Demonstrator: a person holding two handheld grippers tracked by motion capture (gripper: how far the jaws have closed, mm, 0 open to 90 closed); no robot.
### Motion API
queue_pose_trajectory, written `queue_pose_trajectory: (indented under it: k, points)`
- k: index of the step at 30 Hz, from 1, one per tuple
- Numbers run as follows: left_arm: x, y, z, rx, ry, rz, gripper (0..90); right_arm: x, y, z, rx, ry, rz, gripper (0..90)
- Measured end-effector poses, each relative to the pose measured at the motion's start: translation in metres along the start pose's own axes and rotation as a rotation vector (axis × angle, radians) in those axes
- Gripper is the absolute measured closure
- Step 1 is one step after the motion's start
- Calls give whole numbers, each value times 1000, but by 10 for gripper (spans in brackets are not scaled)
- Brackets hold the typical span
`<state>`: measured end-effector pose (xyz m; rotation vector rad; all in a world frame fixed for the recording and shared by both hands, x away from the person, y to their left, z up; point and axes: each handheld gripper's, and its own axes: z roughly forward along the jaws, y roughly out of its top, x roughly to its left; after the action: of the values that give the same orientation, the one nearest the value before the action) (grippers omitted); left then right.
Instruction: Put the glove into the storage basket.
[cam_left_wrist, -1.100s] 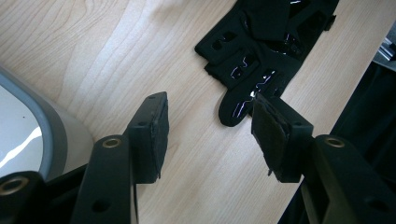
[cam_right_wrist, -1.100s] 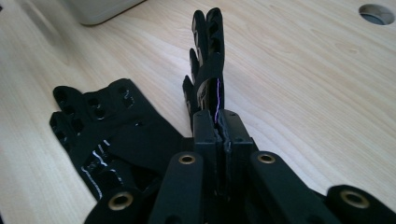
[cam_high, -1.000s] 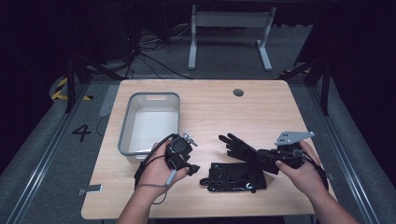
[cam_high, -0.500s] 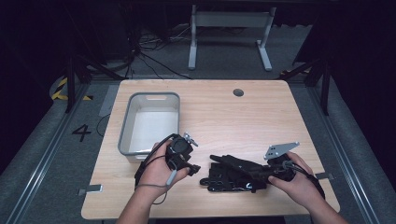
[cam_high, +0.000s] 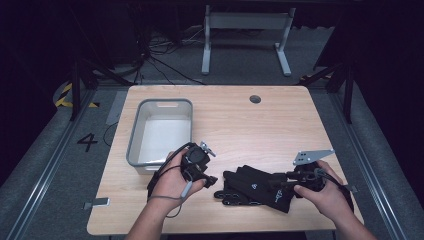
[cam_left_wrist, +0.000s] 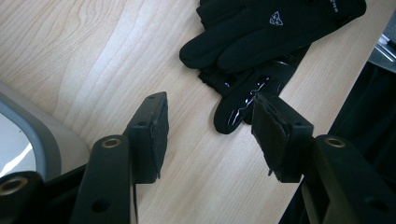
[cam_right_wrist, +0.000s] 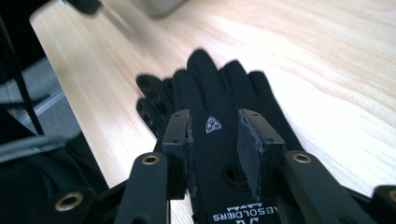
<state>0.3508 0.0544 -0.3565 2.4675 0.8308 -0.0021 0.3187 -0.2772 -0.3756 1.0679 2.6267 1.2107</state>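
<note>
Pale wooden counter (cam_high: 300, 120) carries our stacked gloves (cam_high: 257, 189), right tool (cam_high: 290, 181) just opening astride the top one to release it, left tool (cam_high: 209, 181) spread empty nearby.

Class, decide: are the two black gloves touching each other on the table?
Touching. The left gripper view shows the upper glove lying directly across the lower glove, overlapping with no wood between them.
</note>
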Motion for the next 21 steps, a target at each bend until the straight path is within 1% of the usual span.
queue_pose_trajectory:
  k: [2, 4, 7, 8, 9, 11, 13, 14, 16, 17, 19, 21]
  points:
    - [0, 0, 0, 2, 0, 1, 471, -2, 1, -5, -16, -4, 8, 656]
    - [0, 0, 0, 3, 0, 1, 471, -3, 2, -7, -21, -13, 13, 656]
    - [-2, 0, 1, 3, 3, 4, 471, -12, 2, -13, -34, -44, 41, 657]
    - [-2, 0, 1, 3, 3, 4, 471, -12, 2, -13, -34, -44, 41, 657]
    - [-2, 0, 1, 6, 1, 8, 471, -17, 2, -15, -31, -55, 59, 657]
    - [-2, 0, 2, 8, 0, 3, 471, -22, 0, -16, -28, -70, 77, 658]
    - [-2, 0, 3, 8, 2, 2, 471, -27, 0, -18, -23, -94, 86, 658]
    - [-2, 0, 3, 8, 2, 2, 471, -27, 0, -18, -23, -94, 86, 658]
    - [-2, 0, 4, 13, 0, 5, 472, -33, -3, -20, -21, -110, 107, 657]
    - [-2, 1, 5, 14, -1, 7, 472, -35, -3, -20, -14, -118, 112, 657]
    - [-2, 1, 7, 19, -4, 5, 472, -38, -5, -22, -5, -155, 108, 656]
    - [-2, 1, 7, 19, -3, 6, 473, -39, -5, -22, 4, -163, 112, 653]
